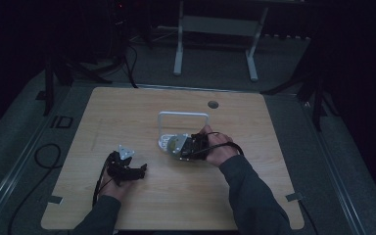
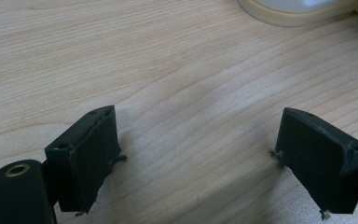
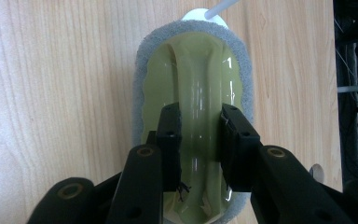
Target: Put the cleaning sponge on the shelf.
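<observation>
Table: light wood-grain table [image 1: 127, 112], dimly lit in the high view.
Scrubber: olive-green plastic scrubber [image 3: 193, 93] with a raised central handle ridge and a grey sponge rim, lying flat near the table's middle, just in front of a white wire rack [image 1: 182, 117].
Right gripper: right gripper [image 3: 200, 140] reaches down over the scrubber; jaws closed onto either side of the handle ridge, touching it.
Left gripper: left gripper [image 2: 196, 154] sits low over bare wood, well apart from the scrubber; jaws spread wide, holding nothing.
Hands: one hand per gripper, dark sleeves.
</observation>
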{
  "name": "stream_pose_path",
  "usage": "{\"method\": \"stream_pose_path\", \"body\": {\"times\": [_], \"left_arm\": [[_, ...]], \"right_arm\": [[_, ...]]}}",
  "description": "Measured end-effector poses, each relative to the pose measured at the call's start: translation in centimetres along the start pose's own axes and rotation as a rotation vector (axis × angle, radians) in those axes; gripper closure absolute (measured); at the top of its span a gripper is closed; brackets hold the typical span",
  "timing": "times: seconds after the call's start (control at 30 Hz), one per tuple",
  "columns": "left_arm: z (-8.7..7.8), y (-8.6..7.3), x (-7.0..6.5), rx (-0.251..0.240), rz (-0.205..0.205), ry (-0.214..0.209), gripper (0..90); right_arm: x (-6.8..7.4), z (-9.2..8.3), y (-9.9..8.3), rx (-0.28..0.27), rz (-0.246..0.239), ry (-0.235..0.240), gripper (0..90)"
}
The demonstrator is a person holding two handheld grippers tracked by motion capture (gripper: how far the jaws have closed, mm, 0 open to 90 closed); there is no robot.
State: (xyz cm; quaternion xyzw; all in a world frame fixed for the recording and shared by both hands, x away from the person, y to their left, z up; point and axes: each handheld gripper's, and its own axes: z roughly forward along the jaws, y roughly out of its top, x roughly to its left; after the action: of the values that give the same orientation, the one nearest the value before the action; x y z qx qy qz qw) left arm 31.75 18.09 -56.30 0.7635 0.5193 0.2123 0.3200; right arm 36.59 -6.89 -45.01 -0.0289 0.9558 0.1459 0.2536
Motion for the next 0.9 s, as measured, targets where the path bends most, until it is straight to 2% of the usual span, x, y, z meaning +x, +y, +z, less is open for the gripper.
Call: {"method": "stream_pose_path", "body": {"times": [0.13, 0.17, 0.27, 0.4, 0.9], "left_arm": [[0.0, 0.0, 0.0, 0.000, 0.000, 0.000, 13.2], [0.0, 0.0, 0.0, -0.001, 0.000, 0.000, 13.2], [0.0, 0.0, 0.0, 0.000, 0.000, 0.000, 13.2], [0.0, 0.0, 0.0, 0.000, 0.000, 0.000, 13.2], [0.0, 0.0, 0.0, -0.001, 0.000, 0.001, 13.1]], "right_arm": [[-0.1, 0.1, 0.3, 0.003, -0.009, -0.013, 71.4], [-0.4, 0.1, 0.6, 0.000, -0.025, -0.013, 71.5], [-0.6, 0.2, 0.9, -0.010, -0.024, -0.005, 71.5], [-0.5, 0.8, 0.9, 0.002, -0.033, -0.011, 71.4], [-0.7, 1.4, 0.8, -0.009, -0.025, -0.029, 71.4]]}}
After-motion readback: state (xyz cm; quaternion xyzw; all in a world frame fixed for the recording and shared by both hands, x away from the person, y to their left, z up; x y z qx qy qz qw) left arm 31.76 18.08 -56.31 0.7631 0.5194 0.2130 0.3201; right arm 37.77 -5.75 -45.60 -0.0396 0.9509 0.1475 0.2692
